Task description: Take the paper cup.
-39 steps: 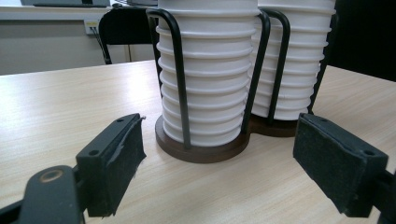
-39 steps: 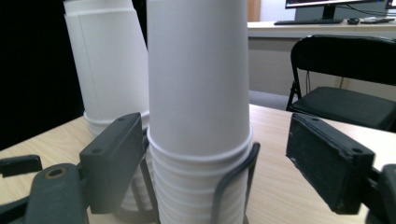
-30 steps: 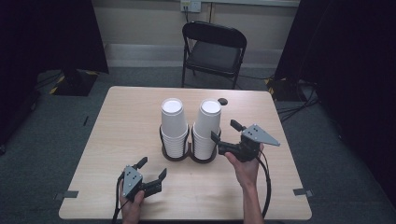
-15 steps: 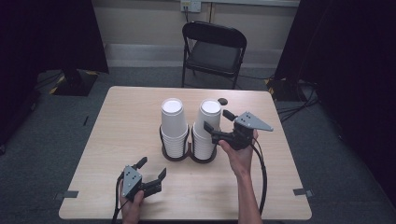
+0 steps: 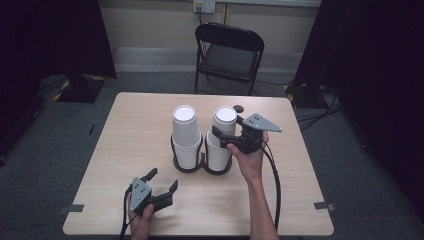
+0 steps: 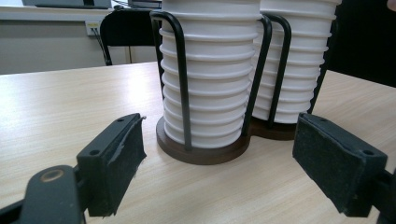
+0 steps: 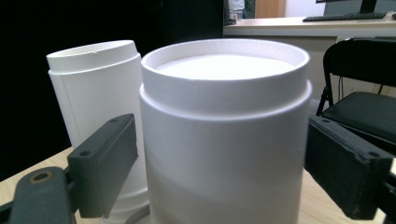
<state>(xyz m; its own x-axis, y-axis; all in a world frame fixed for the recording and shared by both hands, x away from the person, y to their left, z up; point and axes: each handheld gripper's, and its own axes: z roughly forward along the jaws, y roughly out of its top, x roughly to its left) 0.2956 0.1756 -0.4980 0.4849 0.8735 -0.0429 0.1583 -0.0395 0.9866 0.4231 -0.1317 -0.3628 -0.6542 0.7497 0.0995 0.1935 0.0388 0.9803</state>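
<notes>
— What sits at the left?

— The left gripper, low on the pale wooden desk, jaws spread wide and holding nothing, pointed at the left stack of white paper cups in the black wire double holder.

— And further right?

— The right stack of white paper cups stands just beside the first. The right gripper is raised at its top cup — jaws open on either side of it, not touching in the right gripper view. A black folding chair stands behind the desk.
</notes>
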